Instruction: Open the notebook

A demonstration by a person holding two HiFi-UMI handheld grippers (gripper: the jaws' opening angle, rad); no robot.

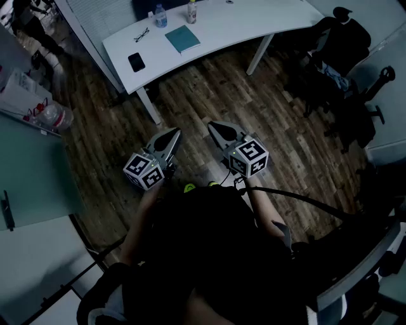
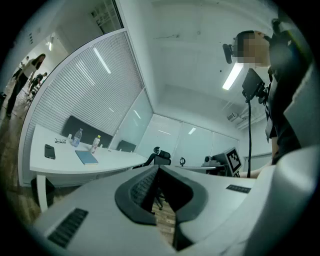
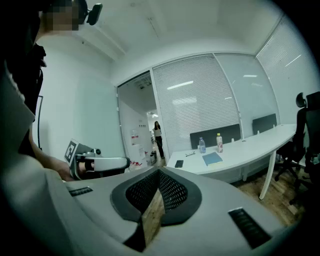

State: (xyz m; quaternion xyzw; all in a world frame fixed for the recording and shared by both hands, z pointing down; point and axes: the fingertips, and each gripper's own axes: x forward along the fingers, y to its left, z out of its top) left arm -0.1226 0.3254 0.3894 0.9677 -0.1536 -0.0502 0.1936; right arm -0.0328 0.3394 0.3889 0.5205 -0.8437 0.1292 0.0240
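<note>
The left gripper has its jaws closed together with nothing between them. The right gripper is the same: jaws closed, empty. They are held side by side, not touching, over the wood floor, well short of the table, with their tips aimed toward it.

The notebook is teal and lies closed and flat on the table, about mid-top. Neither gripper touches it. The phone is also on the table, near its left end, left of the notebook. The glasses lie toward the table's far side, behind the phone. Two bottles stand upright at the table's far edge, just behind the notebook. Black chairs stand off the table's right end.

Both gripper views show the table ahead with the notebook on it, well apart from the jaws.
</note>
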